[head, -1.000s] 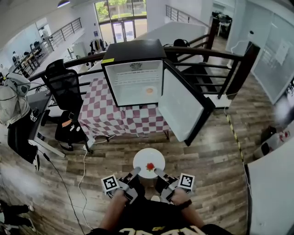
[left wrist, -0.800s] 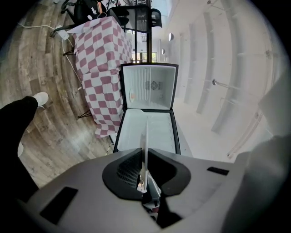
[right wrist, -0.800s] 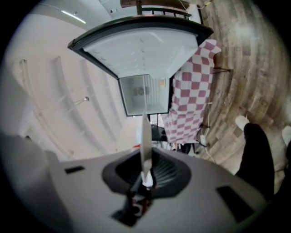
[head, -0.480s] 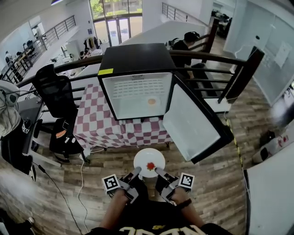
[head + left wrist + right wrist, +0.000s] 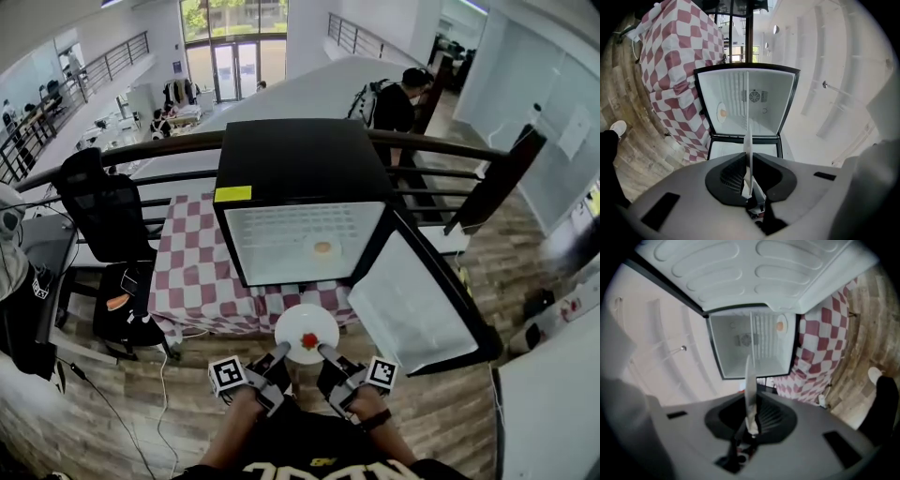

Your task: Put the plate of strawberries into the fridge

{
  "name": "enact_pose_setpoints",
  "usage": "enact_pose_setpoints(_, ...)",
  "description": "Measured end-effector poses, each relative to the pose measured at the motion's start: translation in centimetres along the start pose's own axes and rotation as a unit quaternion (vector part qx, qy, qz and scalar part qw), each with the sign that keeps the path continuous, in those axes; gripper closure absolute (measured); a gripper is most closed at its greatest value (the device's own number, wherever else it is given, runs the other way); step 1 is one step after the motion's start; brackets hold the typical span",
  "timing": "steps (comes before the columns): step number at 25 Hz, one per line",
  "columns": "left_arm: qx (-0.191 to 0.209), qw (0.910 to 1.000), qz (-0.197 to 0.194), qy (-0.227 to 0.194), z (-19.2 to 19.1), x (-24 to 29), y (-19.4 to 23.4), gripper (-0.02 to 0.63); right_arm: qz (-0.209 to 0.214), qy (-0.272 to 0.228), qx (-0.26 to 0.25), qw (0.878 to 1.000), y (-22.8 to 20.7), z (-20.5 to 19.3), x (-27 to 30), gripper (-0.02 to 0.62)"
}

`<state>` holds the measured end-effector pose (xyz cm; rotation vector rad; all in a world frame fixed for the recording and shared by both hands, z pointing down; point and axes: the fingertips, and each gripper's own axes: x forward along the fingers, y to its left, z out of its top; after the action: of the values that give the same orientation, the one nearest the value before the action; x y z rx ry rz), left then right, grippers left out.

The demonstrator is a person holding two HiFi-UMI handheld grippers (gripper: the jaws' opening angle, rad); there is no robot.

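A white plate (image 5: pixel 306 327) with a red strawberry (image 5: pixel 308 340) hangs level in front of the open black fridge (image 5: pixel 302 173). My left gripper (image 5: pixel 281 351) is shut on the plate's near-left rim. My right gripper (image 5: pixel 323 352) is shut on its near-right rim. In the left gripper view the plate (image 5: pixel 747 140) stands edge-on between the shut jaws, with the lit white fridge interior (image 5: pixel 759 117) straight ahead. In the right gripper view the plate (image 5: pixel 749 385) is also edge-on, in front of the fridge interior (image 5: pixel 740 352). A small dish with something orange (image 5: pixel 322 247) sits inside the fridge.
The fridge door (image 5: pixel 427 309) swings open to the right, close beside my right gripper. The fridge stands on a table with a red-and-white checked cloth (image 5: pixel 192 272). A black office chair (image 5: pixel 108 211) is at left. Behind the fridge run a wooden railing (image 5: pixel 441 145) and a standing person (image 5: pixel 396 103).
The fridge has grown larger and closer in the head view, and the plate held in both grippers now reaches the checked table's front edge just below the fridge opening.
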<state>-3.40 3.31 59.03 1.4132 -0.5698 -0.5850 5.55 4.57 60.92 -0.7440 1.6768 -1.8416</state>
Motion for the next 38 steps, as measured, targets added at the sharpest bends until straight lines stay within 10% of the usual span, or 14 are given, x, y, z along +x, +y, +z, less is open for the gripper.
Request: enact_pose_setpoints(38, -0.008, 0.9985, 0.008, -0.053, 16.6, 13.4, -2.6, 0.572, 0.014, 0.004, 0.015, 1.000, 3.9, 14.3, 16.8, 0.535)
